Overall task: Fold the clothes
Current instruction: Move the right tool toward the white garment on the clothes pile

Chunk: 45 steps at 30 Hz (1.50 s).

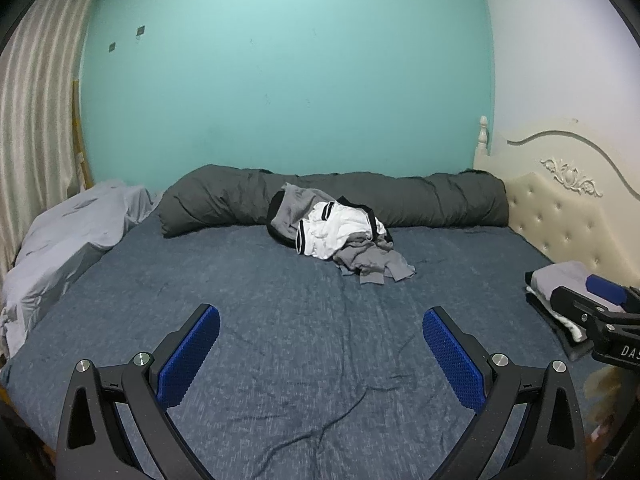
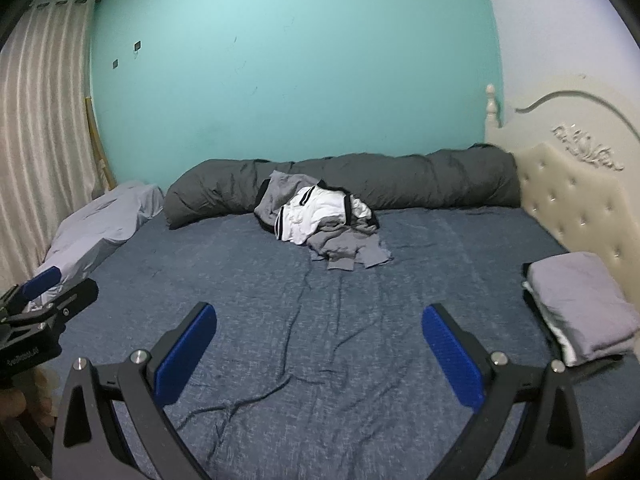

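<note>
left tool (image 1: pixel 321 332) spread | right tool (image 2: pixel 319 330) spread | unfolded pile (image 1: pixel 336 232) mid-bed | folded stack (image 2: pixel 580 308) right edge

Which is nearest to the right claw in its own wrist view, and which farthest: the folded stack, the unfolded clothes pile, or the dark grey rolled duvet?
From the right claw:
1. Folded stack, at the right, beside the headboard.
2. Unfolded clothes pile, ahead in the middle of the bed.
3. Dark grey rolled duvet, directly behind the pile, along the green wall.
</note>
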Tool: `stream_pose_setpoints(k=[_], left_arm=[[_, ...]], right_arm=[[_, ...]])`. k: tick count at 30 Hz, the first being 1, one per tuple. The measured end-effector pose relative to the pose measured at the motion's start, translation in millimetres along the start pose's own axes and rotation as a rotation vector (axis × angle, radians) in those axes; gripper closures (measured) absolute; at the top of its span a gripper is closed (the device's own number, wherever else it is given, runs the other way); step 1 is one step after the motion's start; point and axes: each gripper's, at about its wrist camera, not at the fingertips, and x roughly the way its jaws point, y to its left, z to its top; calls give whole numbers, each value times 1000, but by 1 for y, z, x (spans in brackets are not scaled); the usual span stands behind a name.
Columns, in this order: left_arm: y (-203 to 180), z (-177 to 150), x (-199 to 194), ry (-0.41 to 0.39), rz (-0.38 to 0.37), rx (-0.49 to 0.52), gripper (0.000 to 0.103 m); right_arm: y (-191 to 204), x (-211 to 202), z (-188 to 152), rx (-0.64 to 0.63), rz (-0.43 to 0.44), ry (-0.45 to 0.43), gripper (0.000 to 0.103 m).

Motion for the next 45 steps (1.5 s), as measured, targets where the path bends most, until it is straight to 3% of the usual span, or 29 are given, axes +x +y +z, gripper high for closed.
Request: stream_pose_setpoints(k=[5, 10, 20, 26, 36, 45], left_arm=[[8, 5, 52, 31, -40, -32, 0], [16, 9, 118, 45, -6, -38, 0], [32, 6, 295, 136, -6, -73, 0], [38, 0, 361, 226, -4, -90, 0], [59, 9, 425, 309, 1, -162, 0], [85, 11, 467, 330, -2, -224, 0]], right_arm=[[-6, 54, 14, -31, 18, -3, 0], [-16, 127, 26, -51, 28, 10, 0], [-49, 308, 44, -45, -3, 156, 0], [-68, 398, 56, -17, -4, 213, 1], [-77, 510, 107, 4, -17, 267, 1], [-75, 607, 139, -15, -24, 303, 5]])
